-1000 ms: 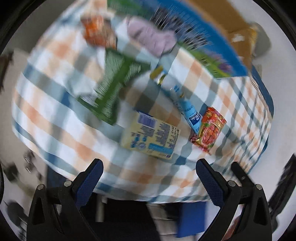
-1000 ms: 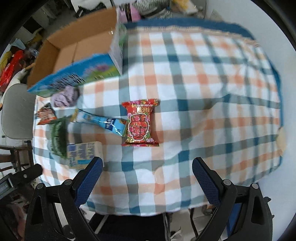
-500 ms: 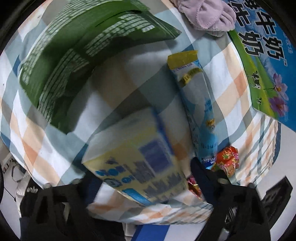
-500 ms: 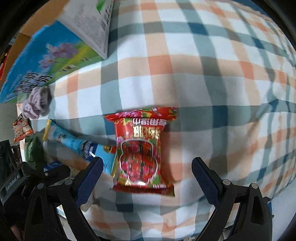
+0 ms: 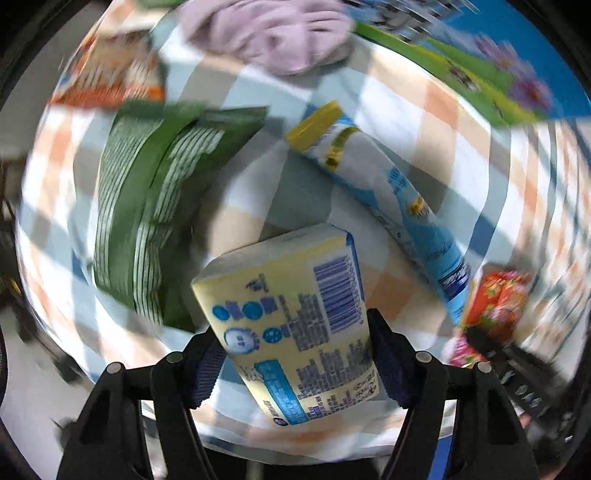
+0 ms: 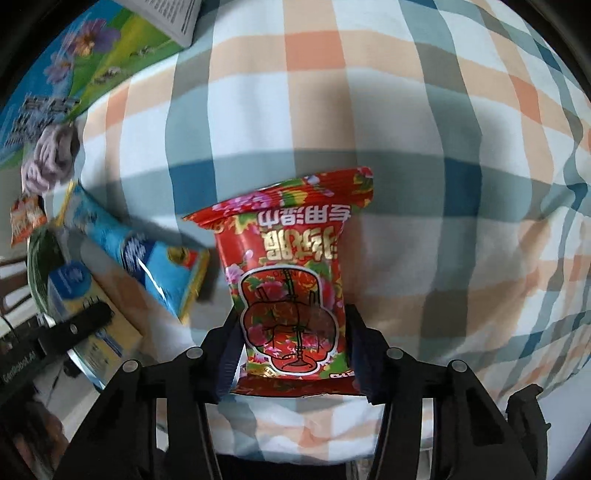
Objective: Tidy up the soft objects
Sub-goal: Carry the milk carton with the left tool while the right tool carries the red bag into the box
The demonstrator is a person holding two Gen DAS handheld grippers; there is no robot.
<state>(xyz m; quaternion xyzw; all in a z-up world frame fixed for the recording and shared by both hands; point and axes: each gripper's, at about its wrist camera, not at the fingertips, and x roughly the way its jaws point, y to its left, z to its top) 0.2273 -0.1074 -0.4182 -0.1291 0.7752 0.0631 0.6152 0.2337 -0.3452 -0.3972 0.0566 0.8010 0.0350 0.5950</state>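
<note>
My left gripper (image 5: 295, 354) is shut on a yellow and blue tissue pack (image 5: 291, 317), gripped by its long sides and tilted above the checked cloth. My right gripper (image 6: 291, 354) is shut on a red flowered snack bag (image 6: 291, 280) at its near end. A long blue tube pack (image 5: 391, 206) lies between the two and also shows in the right wrist view (image 6: 140, 254). A green packet (image 5: 155, 206), an orange snack bag (image 5: 110, 77) and a lilac soft cloth (image 5: 273, 29) lie farther back.
A cardboard box with a blue and green printed side (image 6: 74, 62) stands at the back left of the table; it also shows in the left wrist view (image 5: 480, 66). The checked tablecloth (image 6: 443, 147) stretches to the right. The left gripper's body (image 6: 55, 336) is near the table's front edge.
Both grippers moved down and forward to the table and closed: the left on the tissue pack, the right on the red snack bag. The tissue pack is now tilted up.
</note>
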